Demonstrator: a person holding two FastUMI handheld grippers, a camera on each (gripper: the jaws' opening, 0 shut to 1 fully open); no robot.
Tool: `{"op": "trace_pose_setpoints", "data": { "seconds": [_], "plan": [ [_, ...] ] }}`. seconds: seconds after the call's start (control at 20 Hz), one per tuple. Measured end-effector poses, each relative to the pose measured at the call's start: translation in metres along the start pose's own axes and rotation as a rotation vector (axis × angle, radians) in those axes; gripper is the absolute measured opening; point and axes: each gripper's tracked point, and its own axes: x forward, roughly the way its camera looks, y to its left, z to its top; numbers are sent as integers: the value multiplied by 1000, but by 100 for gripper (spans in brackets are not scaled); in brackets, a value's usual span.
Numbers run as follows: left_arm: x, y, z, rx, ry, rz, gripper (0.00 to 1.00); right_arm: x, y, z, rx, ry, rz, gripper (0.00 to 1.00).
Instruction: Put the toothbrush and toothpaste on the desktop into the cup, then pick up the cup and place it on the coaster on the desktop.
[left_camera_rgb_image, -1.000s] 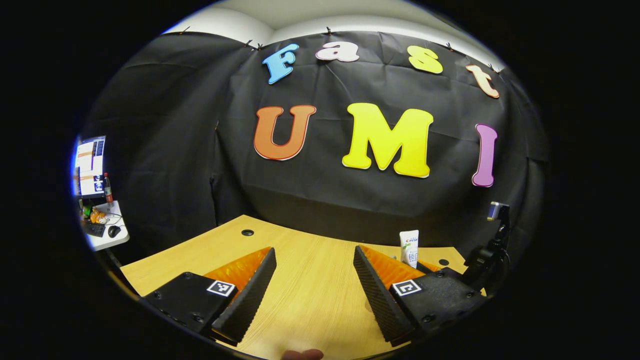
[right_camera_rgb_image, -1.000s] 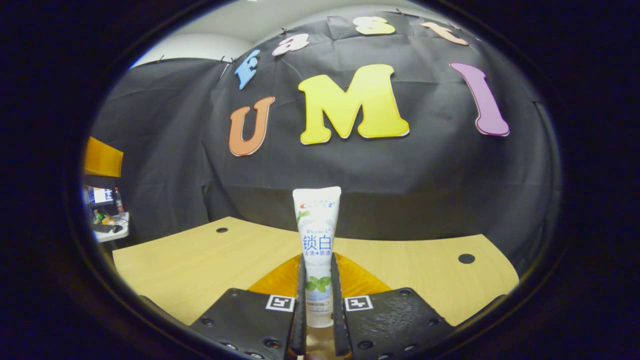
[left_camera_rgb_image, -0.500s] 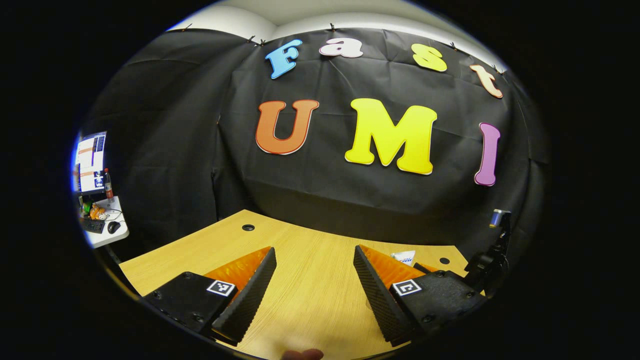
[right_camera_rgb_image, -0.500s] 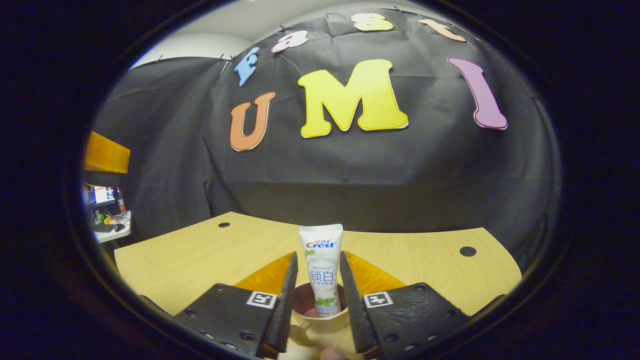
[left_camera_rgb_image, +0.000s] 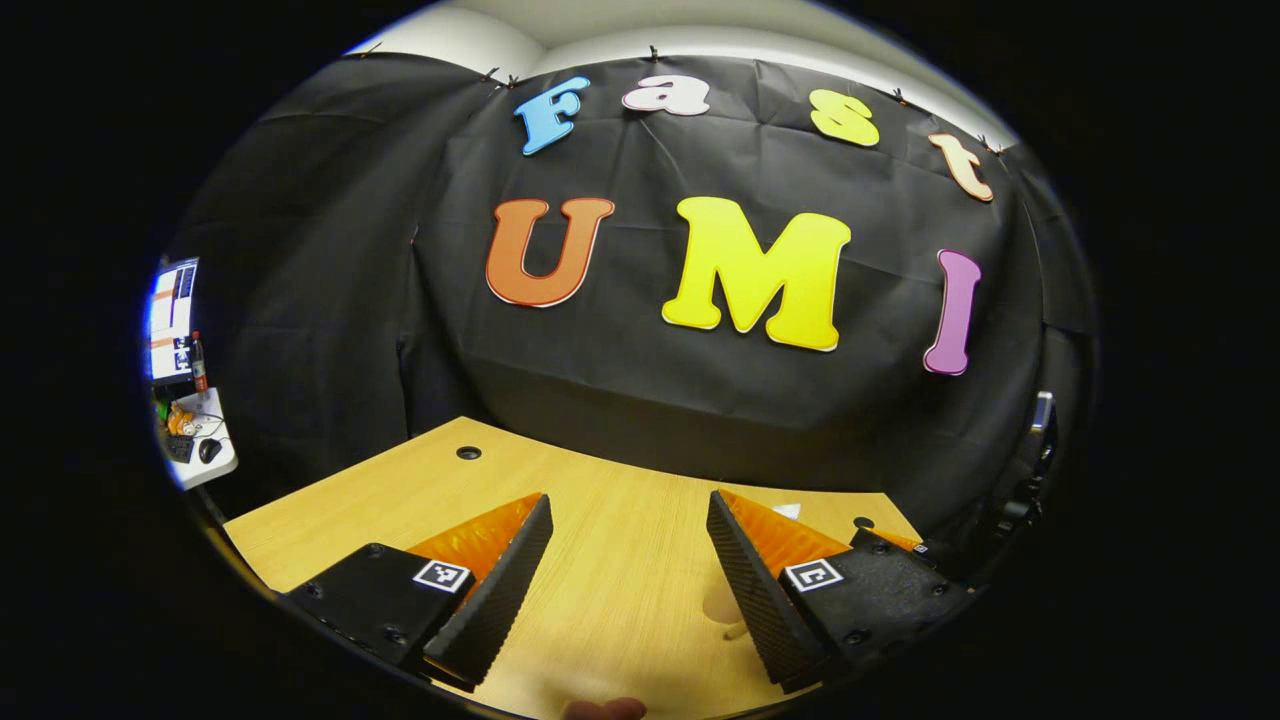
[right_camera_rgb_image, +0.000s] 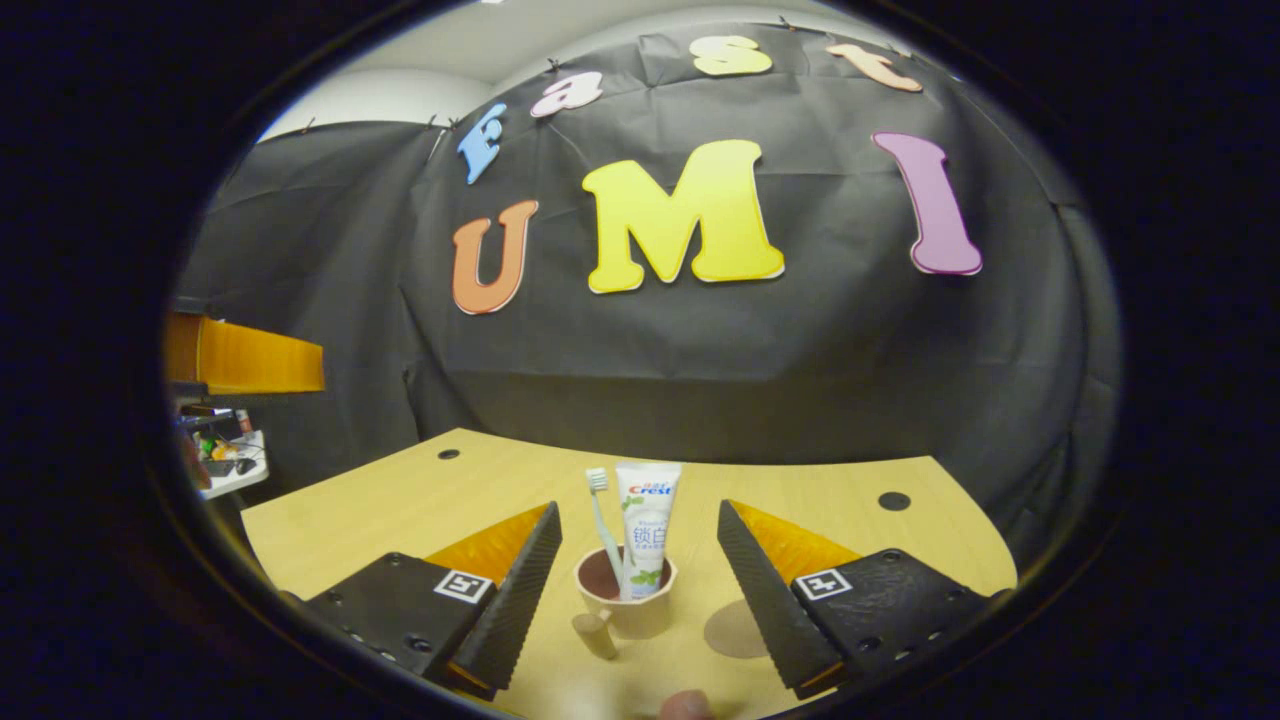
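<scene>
A white toothpaste tube (right_camera_rgb_image: 643, 528) and a white, pale-bristled toothbrush (right_camera_rgb_image: 603, 522) are being held upright inside a beige handled cup (right_camera_rgb_image: 629, 600), which is standing on the light wooden tabletop (right_camera_rgb_image: 400, 510) near its front edge. A round brown coaster (right_camera_rgb_image: 735, 629) is lying just beside the cup. The right gripper (right_camera_rgb_image: 634, 585) is being held wide open around the cup, untouching. The left gripper (left_camera_rgb_image: 628, 575) is being held wide open, gripping nothing.
</scene>
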Motion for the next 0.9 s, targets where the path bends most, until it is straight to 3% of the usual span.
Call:
{"op": "trace_pose_setpoints", "data": {
  "seconds": [0.2,0.35,0.6,0.8,0.9],
  "plan": [
    [-3,-17,-1,-30,41,-60,98,-49,-25,16,-20,19,-60,95],
    [-2,-32,-15,-47,147,-106,98,-89,-50,29,-26,35,-113,93],
    [-1,-73,-75,-58,529,-242,98,-157,-90,35,-33,75,-174,94],
    [0,-99,-111,-30,827,-299,99,-202,-127,29,-24,105,-248,94],
    [12,-108,-120,20,910,-304,99,-218,-145,25,-20,118,-289,94]
  ]
}}
